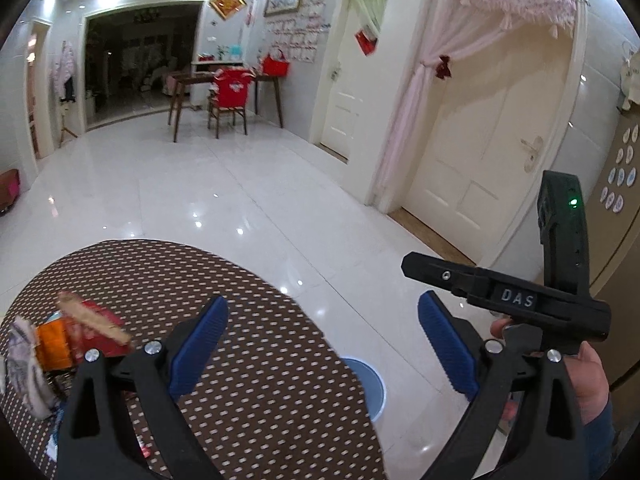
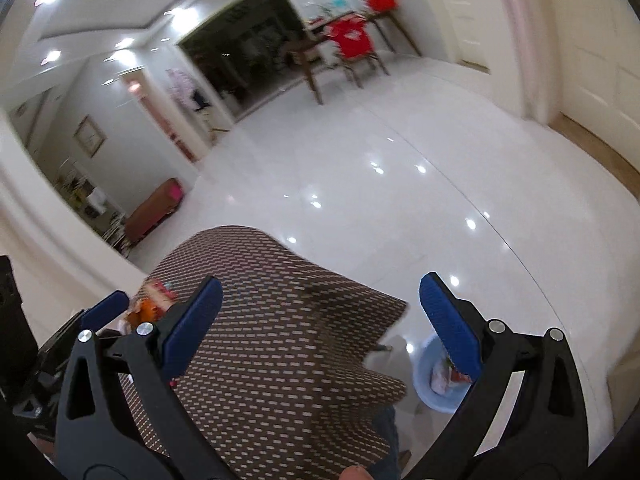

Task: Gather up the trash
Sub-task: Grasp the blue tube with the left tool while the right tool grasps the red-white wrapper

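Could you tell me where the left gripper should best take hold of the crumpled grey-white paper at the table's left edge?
Probably on the upper lobe of the crumpled paper, coming down from above with the open left gripper. The wad stands taller than the orange packet beside it, so its top is free; lower down, wrappers crowd it.

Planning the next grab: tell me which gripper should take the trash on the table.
Left. The left gripper is open with the trash pile just beside its left finger; the right gripper, also open, sits nearer the blue bin.

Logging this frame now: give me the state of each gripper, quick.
Left gripper: open, fingers wide apart, holding nothing.
Right gripper: open, fingers wide apart, holding nothing.
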`<state>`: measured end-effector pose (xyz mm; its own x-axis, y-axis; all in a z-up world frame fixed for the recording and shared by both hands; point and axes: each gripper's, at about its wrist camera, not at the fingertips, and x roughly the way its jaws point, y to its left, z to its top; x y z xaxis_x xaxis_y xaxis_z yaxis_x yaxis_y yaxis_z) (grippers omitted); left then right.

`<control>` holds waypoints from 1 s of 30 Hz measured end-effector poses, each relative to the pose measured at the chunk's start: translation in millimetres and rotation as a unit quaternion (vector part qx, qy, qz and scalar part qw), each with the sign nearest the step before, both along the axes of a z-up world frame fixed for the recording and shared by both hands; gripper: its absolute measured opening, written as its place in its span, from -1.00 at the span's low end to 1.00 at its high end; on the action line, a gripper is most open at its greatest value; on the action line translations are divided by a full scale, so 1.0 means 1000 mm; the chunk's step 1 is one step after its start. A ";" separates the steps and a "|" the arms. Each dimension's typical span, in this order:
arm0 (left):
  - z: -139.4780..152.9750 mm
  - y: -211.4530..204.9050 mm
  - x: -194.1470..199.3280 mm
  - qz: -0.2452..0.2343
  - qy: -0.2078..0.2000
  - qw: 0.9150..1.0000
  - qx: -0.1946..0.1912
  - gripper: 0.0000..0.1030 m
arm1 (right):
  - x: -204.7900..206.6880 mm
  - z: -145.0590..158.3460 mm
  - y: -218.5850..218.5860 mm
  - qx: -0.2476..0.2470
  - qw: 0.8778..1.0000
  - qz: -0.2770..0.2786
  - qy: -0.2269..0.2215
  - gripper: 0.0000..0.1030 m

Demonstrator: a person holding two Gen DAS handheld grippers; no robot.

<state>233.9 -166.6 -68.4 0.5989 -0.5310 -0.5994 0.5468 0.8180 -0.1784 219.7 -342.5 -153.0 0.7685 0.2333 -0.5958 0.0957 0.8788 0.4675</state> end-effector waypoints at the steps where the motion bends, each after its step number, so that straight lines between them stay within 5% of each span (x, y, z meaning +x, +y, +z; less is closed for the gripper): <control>1: 0.001 0.007 -0.002 0.005 -0.002 1.000 -0.002 0.82 | 0.002 0.004 0.009 -0.003 1.000 0.010 -0.009 0.88; 9: 0.003 0.088 -0.014 0.071 -0.021 0.997 -0.003 0.82 | 0.016 0.017 0.098 -0.049 0.992 0.115 -0.026 0.88; 19: -0.016 0.189 -0.023 0.152 -0.007 0.988 0.000 0.82 | 0.021 -0.003 0.198 -0.098 0.970 0.223 0.006 0.88; 30: -0.071 0.271 -0.020 0.209 0.041 0.975 0.059 0.82 | 0.023 -0.052 0.290 -0.162 0.926 0.337 0.052 0.88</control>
<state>213.9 104.5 -139.8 0.6959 -0.1751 -0.6965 0.1486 0.9839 -0.0988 242.3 -52.9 -205.2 0.4483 0.4340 -0.7815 -0.4949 0.8485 0.1873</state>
